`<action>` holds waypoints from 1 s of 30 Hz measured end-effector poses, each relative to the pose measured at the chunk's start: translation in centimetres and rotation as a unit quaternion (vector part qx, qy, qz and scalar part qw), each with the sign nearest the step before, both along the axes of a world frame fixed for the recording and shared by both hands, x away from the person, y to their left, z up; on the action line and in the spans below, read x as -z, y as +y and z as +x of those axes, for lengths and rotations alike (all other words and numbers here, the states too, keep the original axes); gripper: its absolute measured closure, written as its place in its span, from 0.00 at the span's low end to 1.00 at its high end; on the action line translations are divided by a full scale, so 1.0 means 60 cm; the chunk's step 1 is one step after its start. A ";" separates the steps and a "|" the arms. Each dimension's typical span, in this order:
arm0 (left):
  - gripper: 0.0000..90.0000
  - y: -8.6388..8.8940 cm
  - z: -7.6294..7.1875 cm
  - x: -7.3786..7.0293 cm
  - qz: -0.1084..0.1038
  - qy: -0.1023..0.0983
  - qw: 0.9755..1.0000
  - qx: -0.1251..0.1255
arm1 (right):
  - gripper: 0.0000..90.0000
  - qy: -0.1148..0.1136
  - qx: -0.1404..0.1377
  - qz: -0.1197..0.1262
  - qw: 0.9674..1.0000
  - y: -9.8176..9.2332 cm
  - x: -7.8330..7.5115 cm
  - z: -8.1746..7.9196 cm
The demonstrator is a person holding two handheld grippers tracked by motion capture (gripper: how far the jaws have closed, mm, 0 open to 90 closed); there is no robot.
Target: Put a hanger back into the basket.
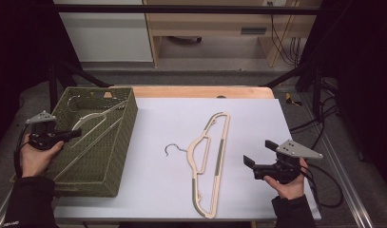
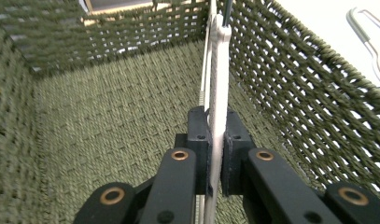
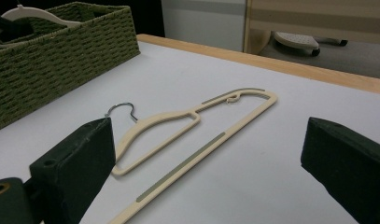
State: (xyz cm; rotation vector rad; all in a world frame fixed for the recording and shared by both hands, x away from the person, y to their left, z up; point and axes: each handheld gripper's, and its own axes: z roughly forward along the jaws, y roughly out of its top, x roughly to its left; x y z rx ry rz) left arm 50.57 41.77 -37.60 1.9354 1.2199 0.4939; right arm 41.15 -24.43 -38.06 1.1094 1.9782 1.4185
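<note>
2 cream hangers are seen from the high view: 1 hanger in the basket [image 1: 93,118] is held slanted inside the green woven basket [image 1: 120,156] by the left gripper [image 1: 76,133], and the hanger on the table [image 1: 211,159] lies flat, hook toward the basket, long axis running away from the person. In the left gripper view, the jaws are clamped on the thin cream bar. In the right gripper view, the jaws are spread wide around nothing, aimed low across the white table [image 3: 271,154].
</note>
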 end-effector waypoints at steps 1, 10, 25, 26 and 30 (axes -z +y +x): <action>0.93 -0.003 0.002 0.002 0.004 0.003 1.000 -0.003 | 0.04 0.001 0.002 0.003 1.000 0.001 0.000 0.000; 0.92 0.006 0.008 0.012 0.011 0.008 0.999 -0.035 | 0.04 0.000 0.001 0.004 1.000 0.000 -0.001 0.000; 0.89 0.029 0.022 0.028 0.056 0.027 0.992 -0.107 | 0.04 0.001 0.000 0.003 1.000 0.002 0.001 0.001; 0.88 0.030 0.023 0.030 0.059 0.034 0.992 -0.109 | 0.05 0.001 0.000 0.003 1.000 0.002 0.001 0.001; 0.85 0.035 0.028 0.039 0.079 0.067 0.986 -0.128 | 0.05 0.001 -0.001 0.001 1.000 0.003 0.001 0.001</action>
